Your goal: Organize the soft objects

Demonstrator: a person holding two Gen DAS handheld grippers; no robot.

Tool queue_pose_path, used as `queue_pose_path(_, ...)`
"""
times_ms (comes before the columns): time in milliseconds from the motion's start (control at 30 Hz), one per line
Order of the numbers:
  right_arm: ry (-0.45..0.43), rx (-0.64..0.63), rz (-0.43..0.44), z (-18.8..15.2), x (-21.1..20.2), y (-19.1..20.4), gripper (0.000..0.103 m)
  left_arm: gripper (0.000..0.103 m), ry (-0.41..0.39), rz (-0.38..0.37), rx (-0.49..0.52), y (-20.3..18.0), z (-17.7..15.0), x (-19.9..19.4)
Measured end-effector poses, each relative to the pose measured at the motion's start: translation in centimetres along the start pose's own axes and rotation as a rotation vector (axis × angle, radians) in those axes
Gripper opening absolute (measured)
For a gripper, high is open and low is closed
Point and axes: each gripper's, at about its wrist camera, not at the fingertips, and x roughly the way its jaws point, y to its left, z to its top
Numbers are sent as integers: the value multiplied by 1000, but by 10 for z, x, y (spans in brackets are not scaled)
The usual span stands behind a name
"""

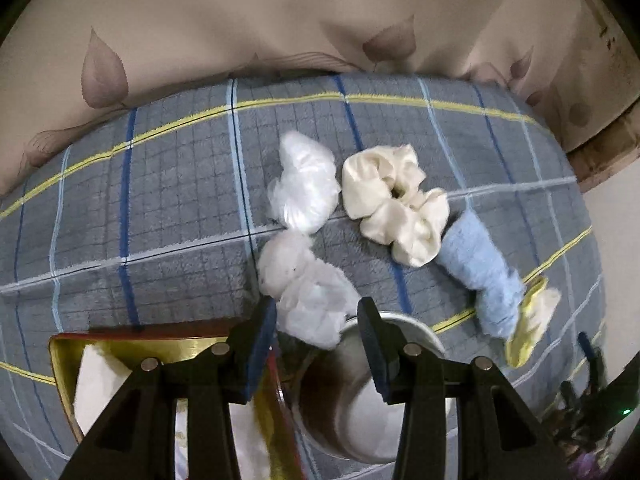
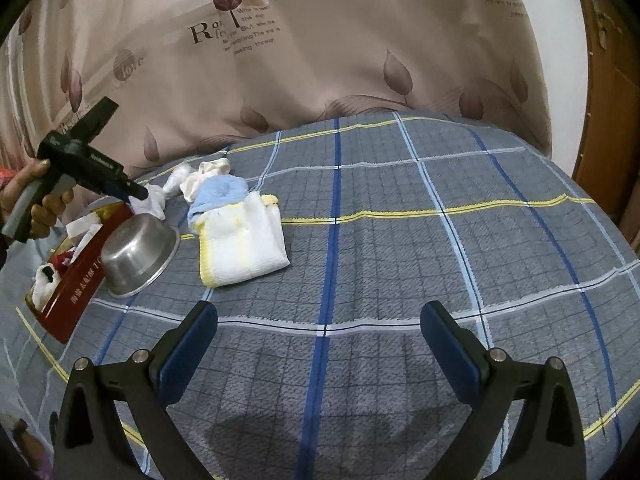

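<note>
A: Left gripper (image 1: 316, 344) jaws?
B: Half apart, empty, above a crumpled white gauzy cloth (image 1: 308, 292) and the round steel bowl (image 1: 360, 400). Right gripper (image 2: 320, 348) jaws wide apart, empty, over bare bed.
A: Soft things?
B: All on the grey plaid blanket (image 2: 400, 240): cream satin scrunchie (image 1: 396, 200), rolled pale blue towel (image 1: 480, 276) with its long axis diagonal, folded white cloth with yellow trim (image 2: 240, 244).
A: Writing?
B: Red box with gold lining (image 2: 76, 284), print too small to read. Beige leaf-print curtain (image 2: 320, 40) behind reads "love".
</note>
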Motion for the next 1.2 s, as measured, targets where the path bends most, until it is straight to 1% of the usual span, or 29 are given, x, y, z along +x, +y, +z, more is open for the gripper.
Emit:
queue_pose_path(33,3,3,2,0,1,0,101,43,-7,12,13,-1,-1,1)
queue_pose_path(67,7,6,4,1,1,-1,101,39,-14,15,15,-1,-3,0)
queue_pose_path(100,11,9,5,0,2,-1,101,16,-23,8,14,-1,-4,0)
queue_pose_path(133,15,11,4,0,3,-1,101,6,-28,-4,11,-1,-4,1)
queue_pose_path(200,17,12,4,1,3,-2,101,6,-10,-26,1,0,-5,3)
queue_pose_path(267,18,14,3,1,4,-2,101,5,-26,-12,9,-4,-6,1)
queue_pose_path(333,18,16,3,1,4,-2,101,5,-32,-17,21,-10,-8,-2)
queue_pose_path(400,20,17,2,1,4,-3,101,5,-49,-18,31,-16,-8,-7)
queue_pose_path(500,22,17,2,2,5,-3,101,5,-77,-65,21,-21,-8,-19)
queue_pose_path(600,24,17,3,2,5,-4,101,5,-118,-73,12,-26,-6,-31)
queue_pose_path(700,24,17,2,2,6,-4,101,5,-160,-91,-48,-23,-5,-44)
queue_pose_path(867,24,15,2,2,6,-4,102,5,-220,-58,-124,-13,-6,-55)
queue_pose_path(1000,24,15,-3,1,7,-5,102,5,-267,-53,-205,5,-9,-63)
queue_pose_path(1200,-18,2,-4,0,-2,-3,102,5,-329,-73,-287,29,-22,-80)
